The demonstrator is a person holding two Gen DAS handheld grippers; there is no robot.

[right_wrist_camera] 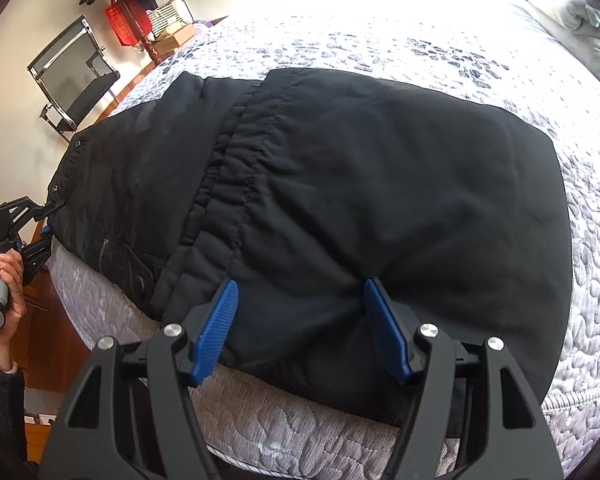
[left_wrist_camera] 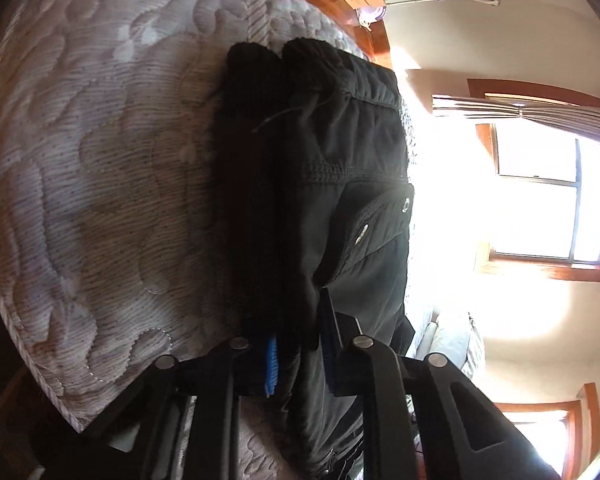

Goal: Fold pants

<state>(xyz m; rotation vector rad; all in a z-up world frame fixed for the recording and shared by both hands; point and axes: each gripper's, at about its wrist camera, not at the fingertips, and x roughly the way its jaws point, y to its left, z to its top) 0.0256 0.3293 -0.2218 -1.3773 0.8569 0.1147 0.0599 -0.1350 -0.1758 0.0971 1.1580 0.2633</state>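
The pants (right_wrist_camera: pixel 340 184) are plain black, with small silver snaps and a brass-coloured zipper near the bed's left edge. The mattress (right_wrist_camera: pixel 460 52) beneath is white-grey, quilted in a pebble-like pattern with darker grey blotches. Both the right hand-held gripper (right_wrist_camera: pixel 300 328) and the left hand-held gripper (left_wrist_camera: pixel 296 344) are black with ribbed blue pads (right_wrist_camera: pixel 216 332) and silver pins. A red basket (right_wrist_camera: pixel 126 24) hangs by the cream wall, and the window frame (left_wrist_camera: pixel 540 268) is orange-brown wood.
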